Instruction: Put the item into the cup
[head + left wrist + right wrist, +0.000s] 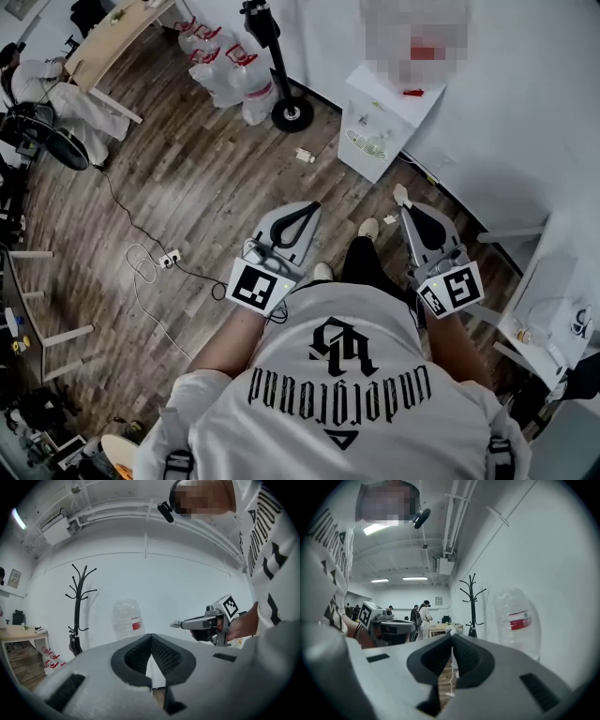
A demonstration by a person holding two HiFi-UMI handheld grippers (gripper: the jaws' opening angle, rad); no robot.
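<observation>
Not yet under way, by the look of it: a stance ahead of any reach, over bare floor, with both tools held out toward 12 o'clock. Left tool closed, pads meeting at the tips, nothing between them. Right tool likewise closed and empty. No item gripped; neither item nor cup clearly made out anywhere. Only candidates are a few small things on the white desk at 3 o'clock, too small to tell. Next move, probably: turn toward that desk, find the item, and open one tool before closing in on it.

Underfoot, brown wood-plank floor, with a white power strip and looping cable at 9 o'clock. At 12 o'clock, a black coat stand on a round base against a white wall. At 1 o'clock, a white cabinet-style water dispenser, topped by a clear plastic water jug with a red label. At 11 o'clock, a light wooden desk and clear bagged bottles. People far off in the right gripper view.
</observation>
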